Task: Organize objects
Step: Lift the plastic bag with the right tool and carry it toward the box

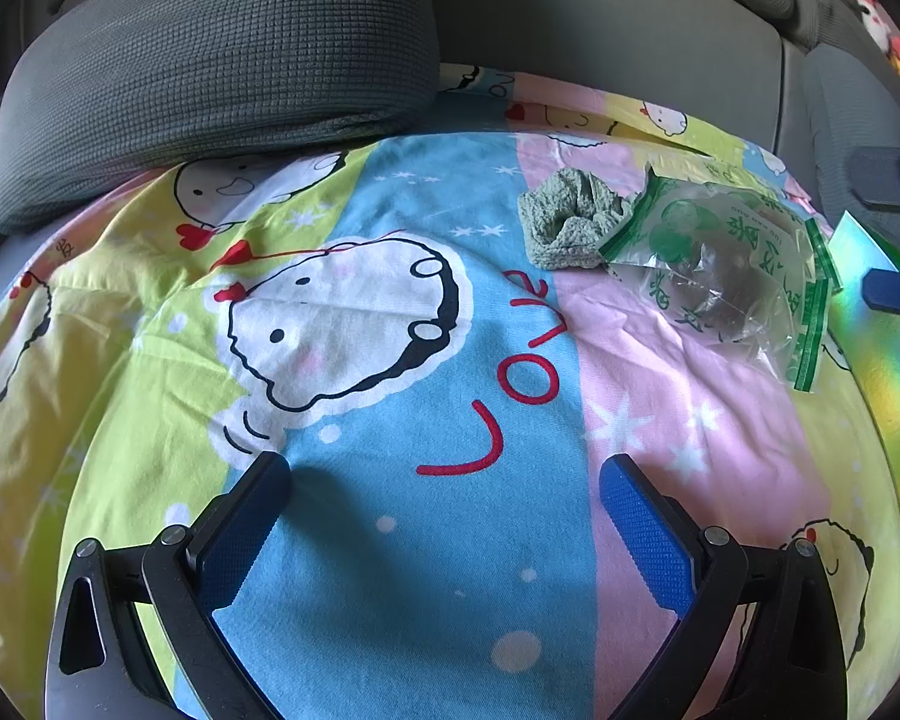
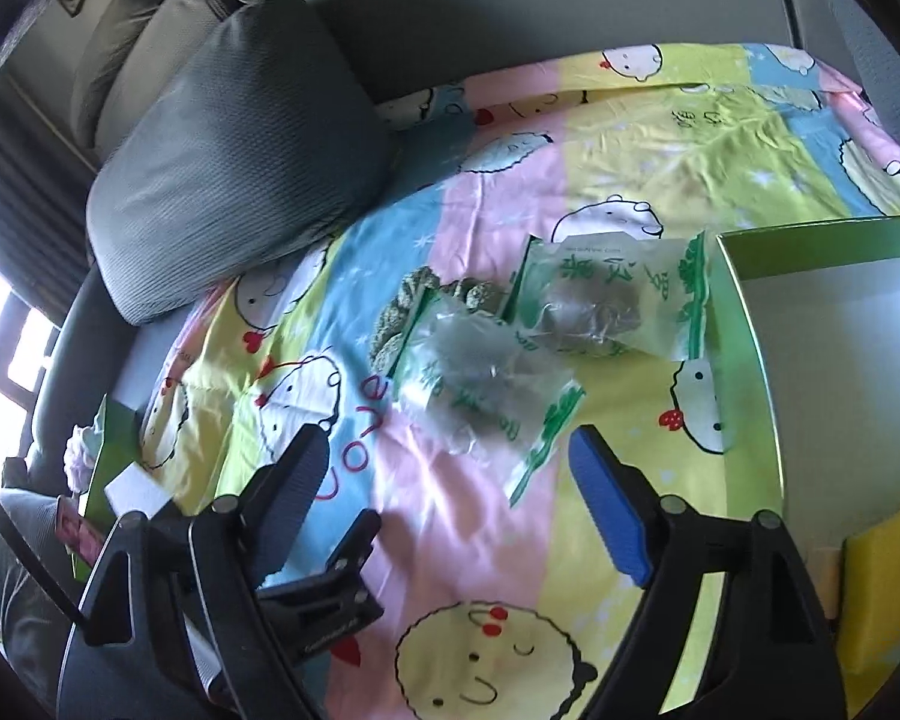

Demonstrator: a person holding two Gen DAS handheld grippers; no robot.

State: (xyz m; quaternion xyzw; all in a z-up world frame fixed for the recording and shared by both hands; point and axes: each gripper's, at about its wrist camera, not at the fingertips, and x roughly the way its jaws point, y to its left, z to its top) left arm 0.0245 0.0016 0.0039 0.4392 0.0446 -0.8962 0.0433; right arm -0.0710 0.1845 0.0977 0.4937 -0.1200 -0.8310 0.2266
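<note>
A cartoon-print bedsheet [image 1: 390, 360] in pastel stripes covers the surface, with a grey pillow [image 1: 210, 90] at ten o'clock in the left wrist view. The left gripper [image 1: 444, 474] hangs over the blue stripe with its jaws spread wide and nothing between them; only the sheet lies below.

In the right wrist view the right gripper [image 2: 450, 441] also stands wide open, its fingertips apart from everything. Just past its tips, at twelve o'clock, lies a clear plastic bag with green print [image 2: 480, 396] (something dark and round shows inside it). A second printed bag [image 2: 606, 300] sits at one o'clock, touching or overlapping the first. A green knitted cloth [image 2: 414, 294] is bunched at eleven o'clock, partly under the nearer bag's edge. At two to three o'clock an open green box [image 2: 750, 312] with a pale inside stands just beside the second bag. In the left wrist view the cloth and bags show at two o'clock.
</note>
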